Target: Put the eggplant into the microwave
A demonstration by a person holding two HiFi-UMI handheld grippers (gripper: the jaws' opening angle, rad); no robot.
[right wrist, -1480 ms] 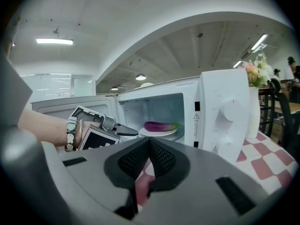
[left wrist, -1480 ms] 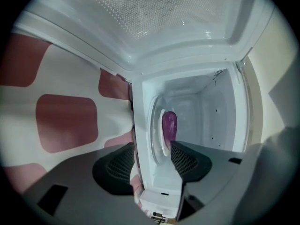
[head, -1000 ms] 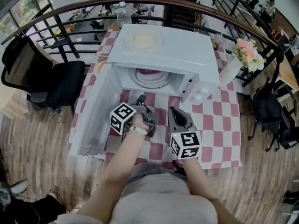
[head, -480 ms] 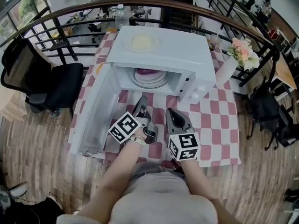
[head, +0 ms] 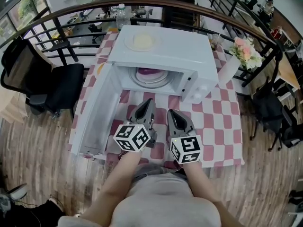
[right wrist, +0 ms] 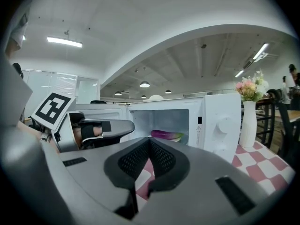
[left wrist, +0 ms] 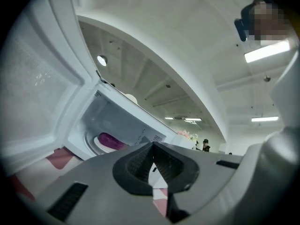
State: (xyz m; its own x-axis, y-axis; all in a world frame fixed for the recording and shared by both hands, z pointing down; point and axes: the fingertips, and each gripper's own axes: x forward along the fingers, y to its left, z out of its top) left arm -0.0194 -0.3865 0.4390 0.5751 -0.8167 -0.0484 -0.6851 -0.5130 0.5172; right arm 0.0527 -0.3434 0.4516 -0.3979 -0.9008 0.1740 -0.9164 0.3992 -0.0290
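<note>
Table with a red-and-white checked cloth, set against a curved railing.

White microwave at the middle of the table, door swung fully open to the left. The purple eggplant is already inside, lying on the round turntable plate in the cavity. From the right gripper view it lies lengthwise across the cavity floor, green stem end to the right.

On top of the microwave: a plate with something pale on it; I cannot tell what.

Left gripper: on the near side of the open microwave, over the cloth, pointing at the cavity. Jaws pressed together, nothing between them. Its marker cube is turned corner-on to the head view.

Right gripper: just beside the left one, to its right, also pointing at the microwave and clear of it. Jaw tips meet, nothing held.

The two grippers sit side by side, close but apart. Neither touches the microwave or the door.

Right of the microwave: a white vase with pink flowers. Far end of the table: a water bottle. Left of the table, on the wooden floor: a black office chair.
</note>
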